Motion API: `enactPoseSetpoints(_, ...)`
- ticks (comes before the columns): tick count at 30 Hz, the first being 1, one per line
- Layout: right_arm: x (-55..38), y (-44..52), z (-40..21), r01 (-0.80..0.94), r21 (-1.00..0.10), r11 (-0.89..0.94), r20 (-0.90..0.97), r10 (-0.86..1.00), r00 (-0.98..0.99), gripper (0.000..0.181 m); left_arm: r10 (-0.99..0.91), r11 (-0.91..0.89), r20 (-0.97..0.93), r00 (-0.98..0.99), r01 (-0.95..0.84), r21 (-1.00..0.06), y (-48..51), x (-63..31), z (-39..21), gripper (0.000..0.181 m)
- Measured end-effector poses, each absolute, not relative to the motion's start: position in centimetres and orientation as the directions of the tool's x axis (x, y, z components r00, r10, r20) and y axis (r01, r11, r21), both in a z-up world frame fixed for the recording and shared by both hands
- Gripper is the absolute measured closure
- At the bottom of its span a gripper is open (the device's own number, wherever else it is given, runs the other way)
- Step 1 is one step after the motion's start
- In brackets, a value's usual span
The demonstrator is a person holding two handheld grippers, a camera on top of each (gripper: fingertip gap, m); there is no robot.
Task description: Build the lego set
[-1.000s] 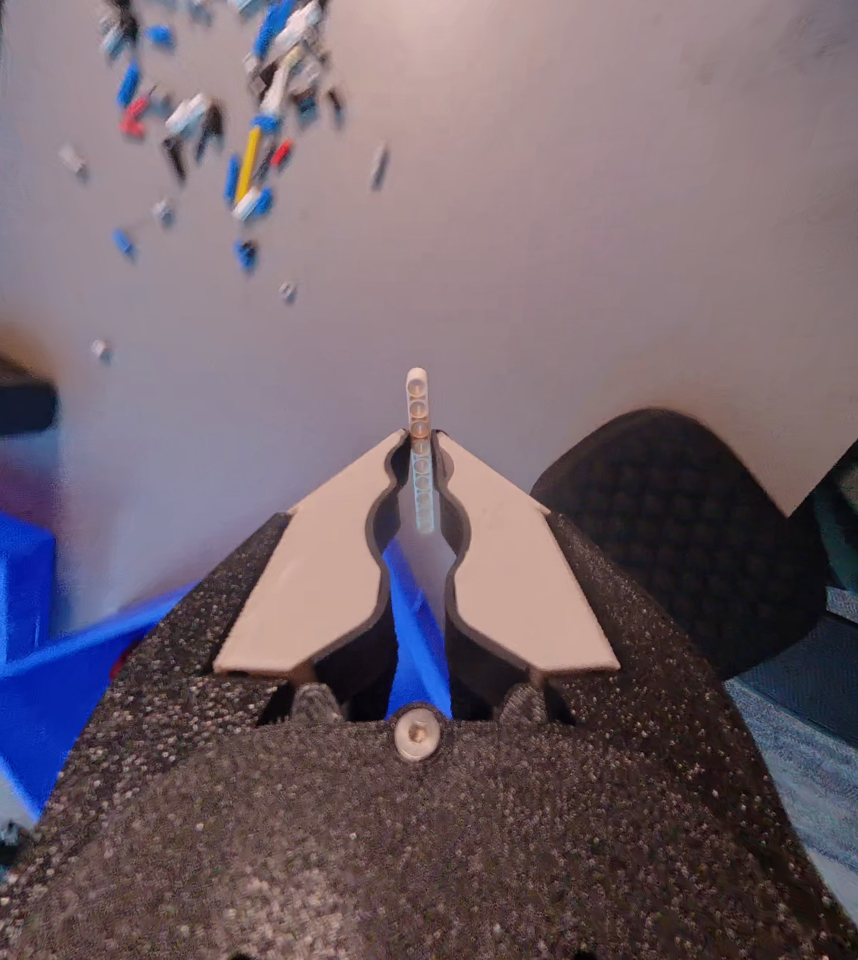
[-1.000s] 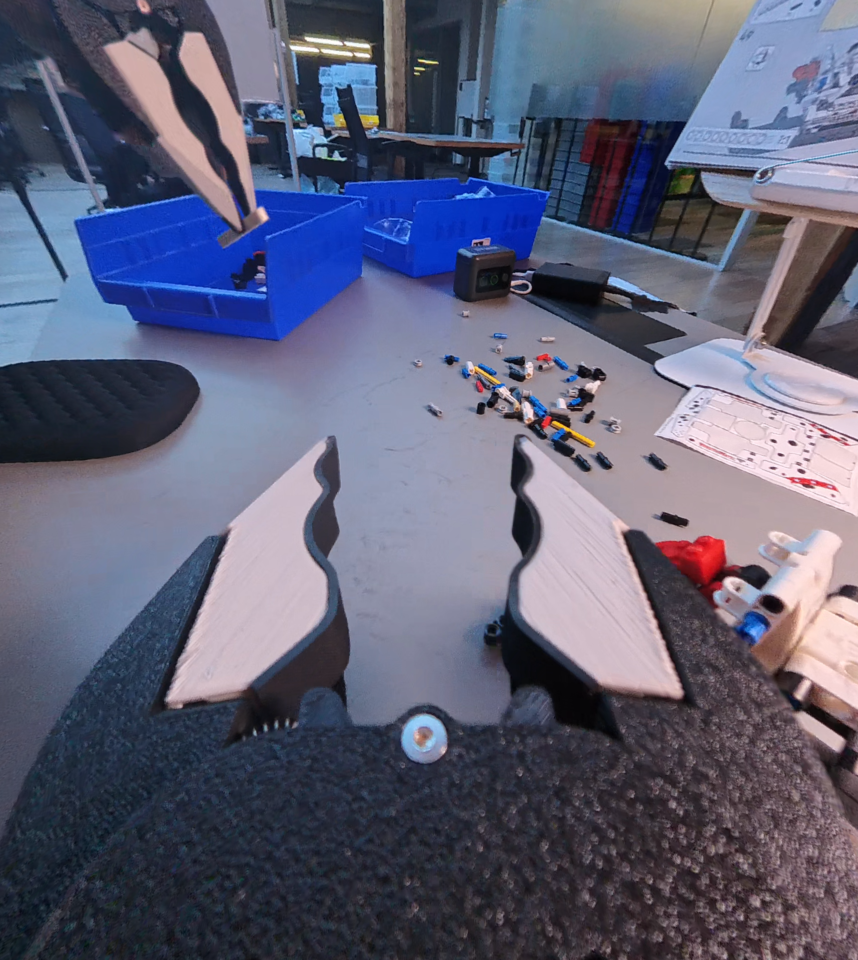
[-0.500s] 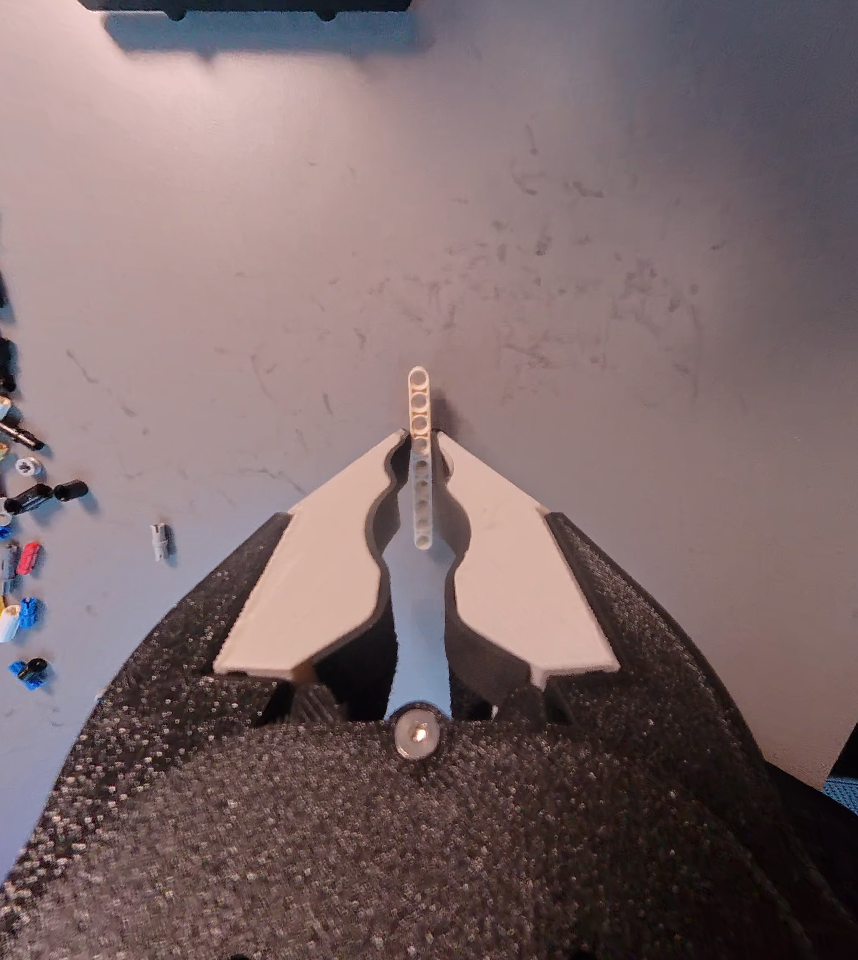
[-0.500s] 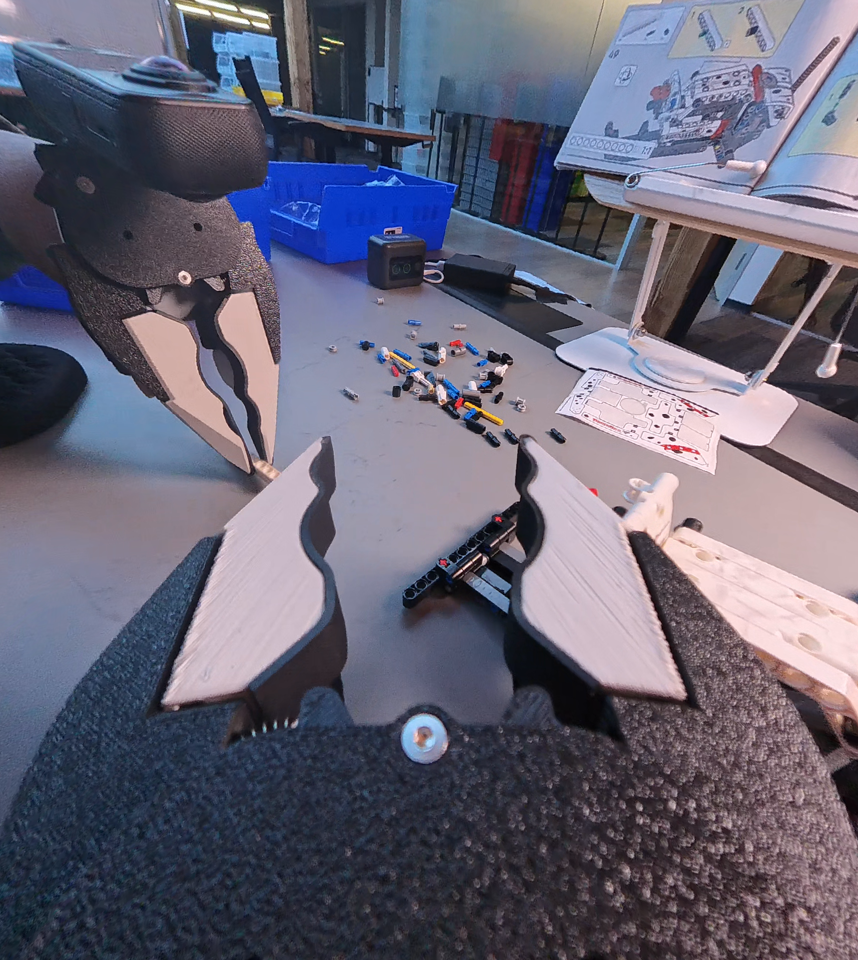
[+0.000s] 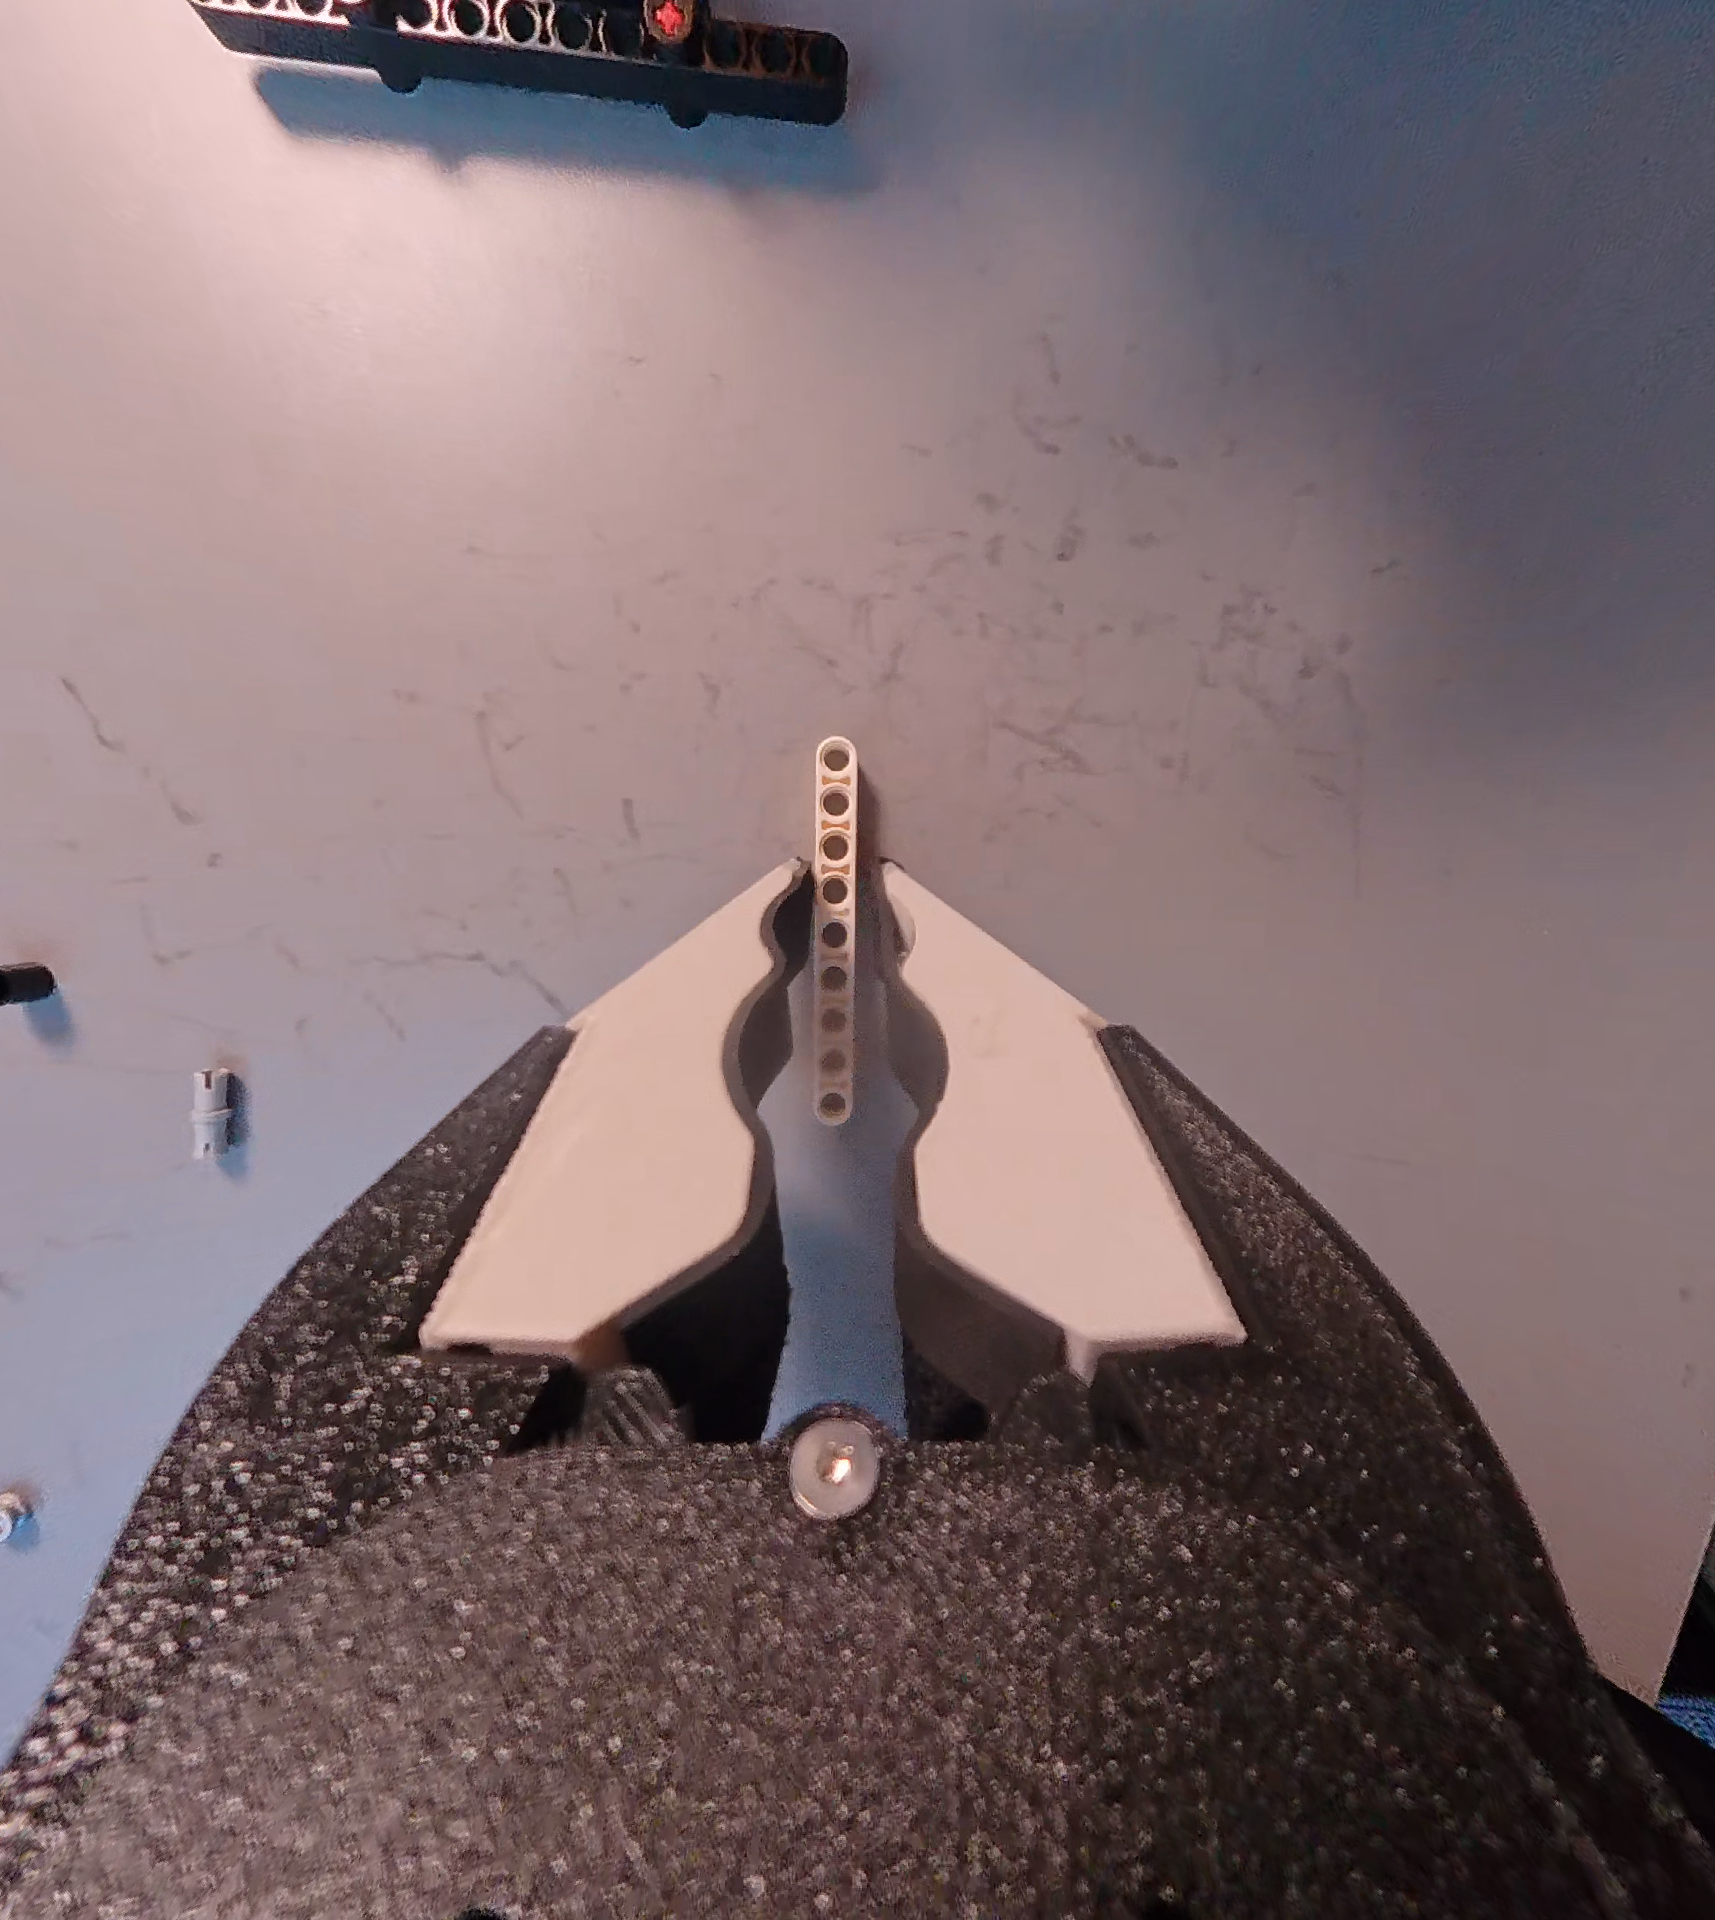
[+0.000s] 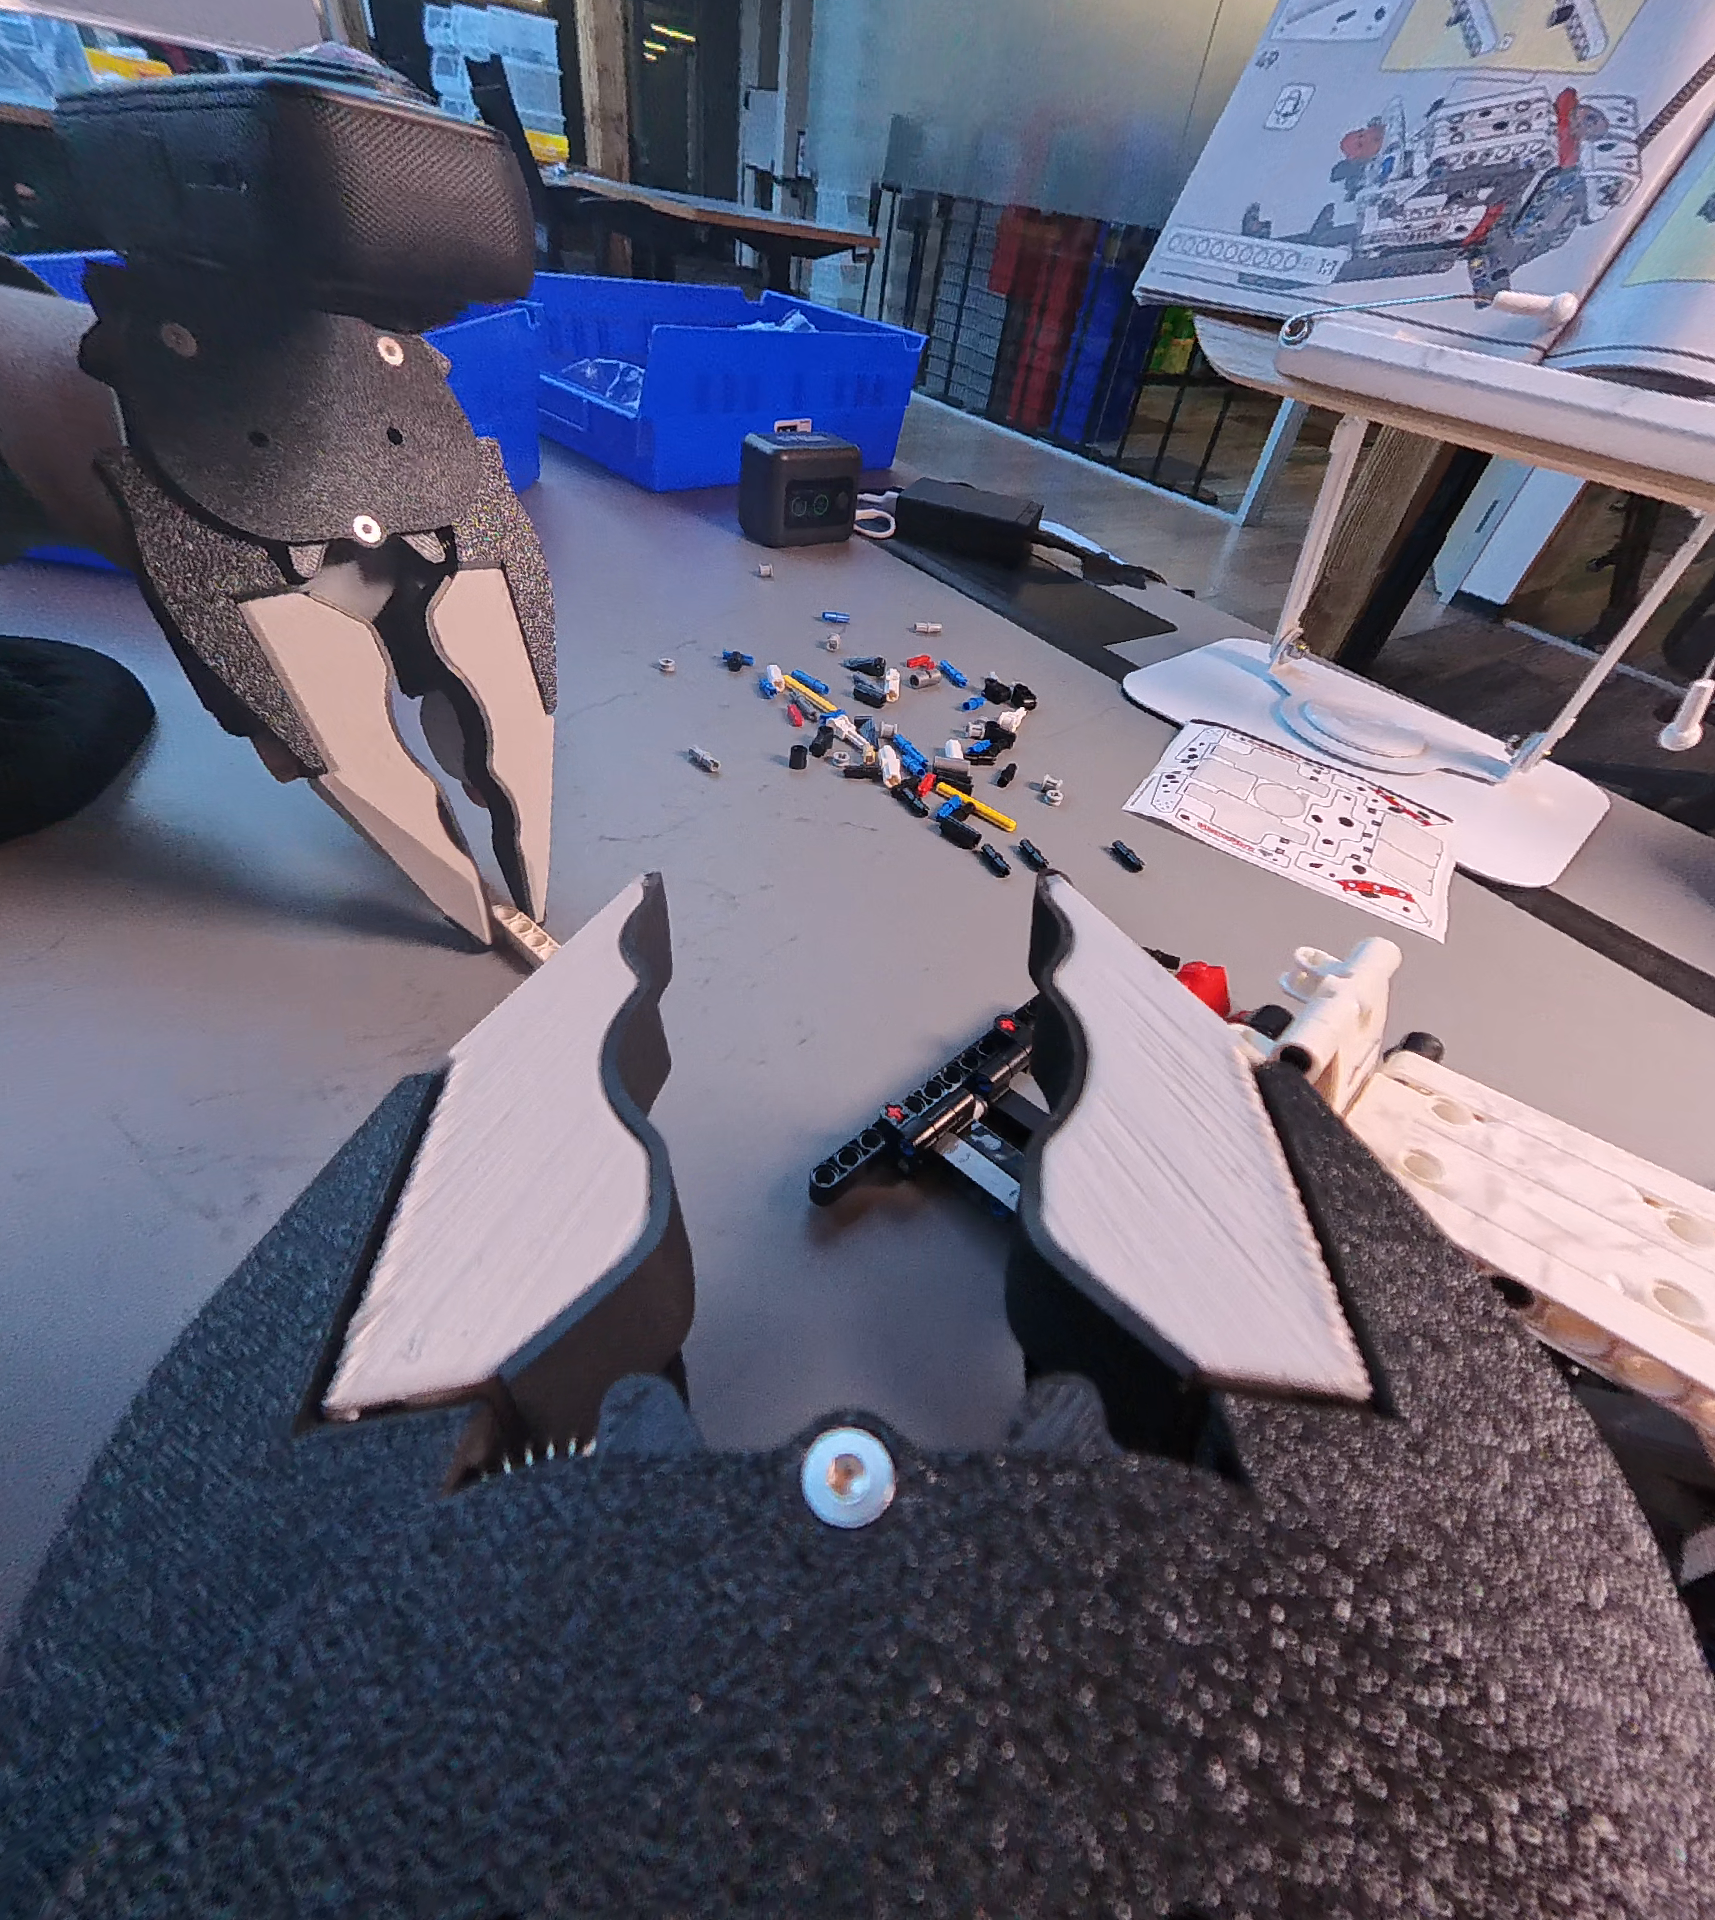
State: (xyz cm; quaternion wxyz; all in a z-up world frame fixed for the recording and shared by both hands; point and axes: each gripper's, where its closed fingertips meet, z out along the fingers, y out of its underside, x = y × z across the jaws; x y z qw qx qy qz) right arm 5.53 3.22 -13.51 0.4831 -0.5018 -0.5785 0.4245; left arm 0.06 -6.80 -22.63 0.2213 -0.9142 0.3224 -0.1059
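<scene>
Just above the grey table (image 5: 1248, 520), near its right edge: left claw (image 5: 837, 873) clenched on a white holed strip (image 5: 835, 935), pinched near the middle, one end poking out past the tips. Brought down in the last second from up beside the blue bins (image 6: 728, 384), so that the far end of the strip now looks to touch the tabletop, or nearly so; cannot tell which. Ahead of it, well apart, a black holed beam (image 5: 562, 52) with a red pin, part of a small black subassembly (image 6: 936, 1122). Right claw (image 6: 848, 904) released, spread wide and empty, with that subassembly showing between its fingers and a white partly built model (image 6: 1559, 1247) just to the right. Loose small parts (image 6: 894, 727) scattered farther back. Probably the carry over, with joining strip to subassembly next; lining up the holes the hard part.
</scene>
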Motion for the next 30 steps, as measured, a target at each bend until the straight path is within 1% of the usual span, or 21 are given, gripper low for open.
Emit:
enactPoseSetpoints(3, 5.6, 3.2, -13.5, 0.168, -0.976, 0.139, 0.136, 0.99, -0.029, 0.112, -0.634, -0.672, 0.041, 0.772, -0.523, -0.525, -6.6, 0.1, -22.3, 0.162)
enactPoseSetpoints(4, 5.5, 3.2, -13.5, 0.168, -0.976, 0.139, 0.136, 0.99, -0.028, 0.112, -0.628, -0.658, 0.033, 0.778, -0.508, -0.555, -6.4, 0.0, -21.8, 0.156)
enactPoseSetpoints(8, 5.6, 3.4, -13.4, 0.167, -0.976, 0.143, 0.141, 0.99, -0.024, 0.112, -0.598, -0.623, 0.069, 0.799, -0.408, -0.667, -6.3, -0.6, -19.4, 0.145)
enactPoseSetpoints(10, 5.6, 3.4, -13.5, 0.169, -0.974, 0.148, 0.146, 0.989, -0.023, 0.113, -0.584, -0.623, 0.083, 0.808, -0.38, -0.684, -6.8, -1.3, -19.1, 0.139)
enactPoseSetpoints(12, 5.6, 3.4, -13.5, 0.172, -0.973, 0.155, 0.153, 0.988, -0.024, 0.113, -0.577, -0.616, 0.08, 0.813, -0.369, -0.696, -7.3, -1.8, -19.5, 0.138)
enactPoseSetpoints(15, 5.6, 3.4, -13.7, 0.179, -0.969, 0.168, 0.167, 0.986, -0.025, 0.114, -0.578, -0.611, 0.07, 0.813, -0.375, -0.697, -8.1, -1.8, -20.7, 0.142)
enactPoseSetpoints(19, 5.5, 3.4, -13.8, 0.187, -0.965, 0.182, 0.18, 0.983, -0.028, 0.114, -0.58, -0.624, 0.001, 0.814, -0.444, -0.644, -8.6, -2.6, -22.6, 0.153)
enactPoseSetpoints(20, 5.5, 3.5, -13.9, 0.189, -0.965, 0.183, 0.181, 0.983, -0.028, 0.114, -0.584, -0.62, 0.009, 0.812, -0.438, -0.651, -8.6, -2.5, -22.5, 0.157)
enactPoseSetpoints(21, 5.5, 3.5, -13.9, 0.189, -0.965, 0.183, 0.181, 0.983, -0.027, 0.114, -0.586, -0.619, 0.019, 0.81, -0.433, -0.655, -8.6, -2.4, -22.5, 0.167)
enactPoseSetpoints(23, 5.5, 3.6, -13.9, 0.19, -0.965, 0.183, 0.182, 0.983, -0.024, 0.114, -0.588, -0.615, 0.015, 0.809, -0.435, -0.658, -8.5, -2.4, -22.6, 0.174)
enactPoseSetpoints(27, 5.5, 3.8, -13.9, 0.191, -0.965, 0.179, 0.179, 0.984, -0.017, 0.116, -0.585, -0.612, 0.022, 0.811, -0.423, -0.668, -8.4, -2.4, -22.6, 0.174)
enactPoseSetpoints(30, 5.0, 3.6, -13.3, 0.164, -0.972, 0.168, 0.167, 0.986, -0.019, 0.121, -0.583, -0.612, 0.027, 0.812, -0.416, -0.673, -8.3, -2.3, -22.6, 0.174)
